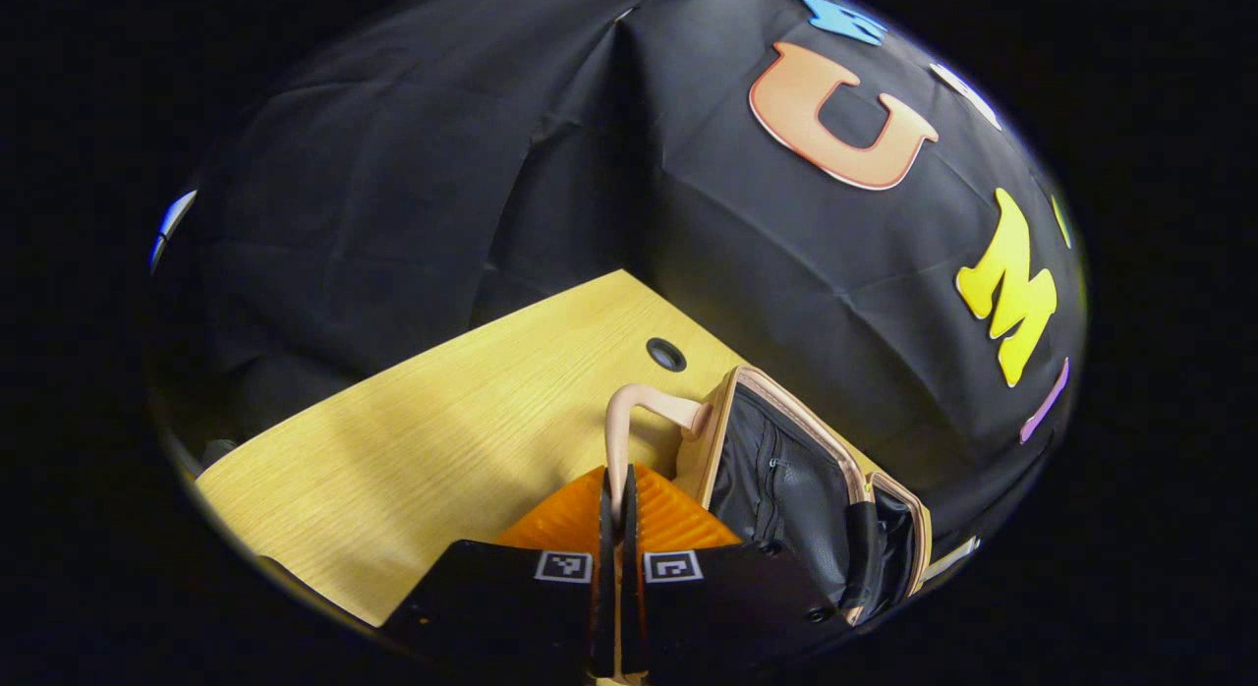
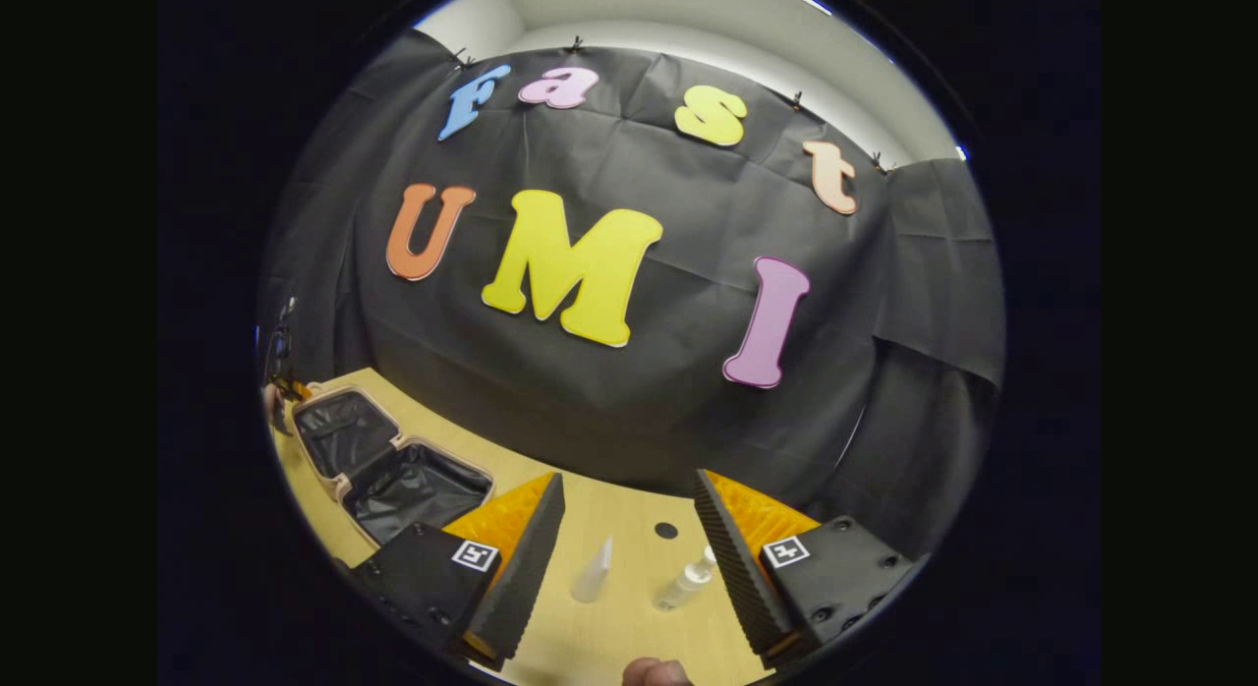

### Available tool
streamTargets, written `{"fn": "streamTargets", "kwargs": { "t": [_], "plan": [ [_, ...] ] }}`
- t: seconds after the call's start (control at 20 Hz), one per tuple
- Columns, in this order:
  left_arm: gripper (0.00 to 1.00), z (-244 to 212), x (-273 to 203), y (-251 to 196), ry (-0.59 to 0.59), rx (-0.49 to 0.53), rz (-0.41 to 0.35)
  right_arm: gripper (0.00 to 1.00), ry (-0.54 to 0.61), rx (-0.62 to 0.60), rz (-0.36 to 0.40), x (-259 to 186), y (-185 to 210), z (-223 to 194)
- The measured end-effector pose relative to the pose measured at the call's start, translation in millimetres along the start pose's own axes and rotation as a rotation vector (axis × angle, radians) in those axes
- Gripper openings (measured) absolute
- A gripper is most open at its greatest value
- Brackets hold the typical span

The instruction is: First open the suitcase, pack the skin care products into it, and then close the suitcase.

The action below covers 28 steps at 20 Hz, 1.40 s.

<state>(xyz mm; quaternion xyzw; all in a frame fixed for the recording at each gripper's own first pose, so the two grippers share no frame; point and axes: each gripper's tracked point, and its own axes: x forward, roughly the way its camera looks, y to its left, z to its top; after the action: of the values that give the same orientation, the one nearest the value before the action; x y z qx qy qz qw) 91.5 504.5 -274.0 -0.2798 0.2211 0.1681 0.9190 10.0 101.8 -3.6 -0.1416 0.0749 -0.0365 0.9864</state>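
Note:
The suitcase (image 2: 388,460) lies open on the wooden table (image 2: 629,617) at the left, its two black-lined halves spread flat. In the left gripper view my left gripper (image 1: 616,509) is shut on the suitcase's pale pink handle (image 1: 639,411), with the raised lid half (image 1: 786,470) just to the right. My right gripper (image 2: 629,529) stands open over the table. Between its fingers lie two clear skin care bottles, one slim and pointed (image 2: 593,571), one with a spray cap (image 2: 685,582), both untouched.
A round cable hole (image 2: 666,531) sits in the table beyond the bottles, and a second cable hole (image 1: 665,354) shows behind the handle. A fingertip (image 2: 657,672) pokes in at the bottom edge. The black cloth wall stands close behind the table.

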Motion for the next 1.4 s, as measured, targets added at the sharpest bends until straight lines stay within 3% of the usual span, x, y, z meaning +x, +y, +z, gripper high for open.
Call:
{"fn": "streamTargets", "kwargs": {
  "t": [0.2, 0.25, 0.3, 0.35, 0.4, 0.45, 0.5, 0.55, 0.6, 0.65, 0.7, 0.85, 1.1, 1.4],
  "plan": [
    [0.27, 2, -6, 6, 0.009, 0.142, 0.083, 0.79, 0.01, 0.0, 0.033, 0, 9, -6],
    [0.19, 6, -12, 0, -0.007, 0.184, 0.087, 0.79, 0.009, 0.01, 0.034, 1, 7, -6],
    [0.34, 14, -21, -17, -0.037, 0.212, 0.059, 0.79, 0.008, 0.023, 0.035, 2, 6, -9],
    [0.56, 24, -34, -35, -0.085, 0.236, 0.038, 0.79, 0.007, 0.038, 0.033, 4, 3, -10],
    [0.68, 35, -46, -53, -0.131, 0.267, 0.035, 0.79, 0.003, 0.054, 0.034, 6, -1, -10],
    [0.63, 43, -60, -76, -0.175, 0.307, 0.03, 0.79, 0.0, 0.071, 0.029, 8, -6, -11],
    [0.84, 47, -77, -98, -0.224, 0.353, 0.02, 0.79, -0.005, 0.091, 0.024, 10, -13, -11],
    [0.84, 50, -96, -122, -0.272, 0.418, 0.015, 0.79, -0.006, 0.113, 0.019, 12, -20, -15],
    [0.97, 51, -116, -145, -0.323, 0.486, 0.009, 0.79, -0.008, 0.132, 0.019, 12, -26, -17],
    [0.91, 53, -131, -167, -0.374, 0.54, 0.016, 0.79, -0.006, 0.144, 0.017, 12, -34, -22],
    [0.99, 49, -143, -195, -0.397, 0.571, 0.008, 0.79, -0.003, 0.154, 0.021, 11, -39, -27],
    [0.99, 21, -186, -264, -0.437, 0.538, -0.028, 0.79, 0.013, 0.165, 0.047, 6, -59, -48],
    [0.99, -71, -211, -352, -0.395, 0.528, -0.103, 0.79, 0.061, 0.17, 0.064, 2, -102, -91],
    [0.99, -178, -216, -446, -0.311, 0.605, -0.221, 0.79, 0.123, 0.179, 0.048, 1, -154, -138]
  ]
}}
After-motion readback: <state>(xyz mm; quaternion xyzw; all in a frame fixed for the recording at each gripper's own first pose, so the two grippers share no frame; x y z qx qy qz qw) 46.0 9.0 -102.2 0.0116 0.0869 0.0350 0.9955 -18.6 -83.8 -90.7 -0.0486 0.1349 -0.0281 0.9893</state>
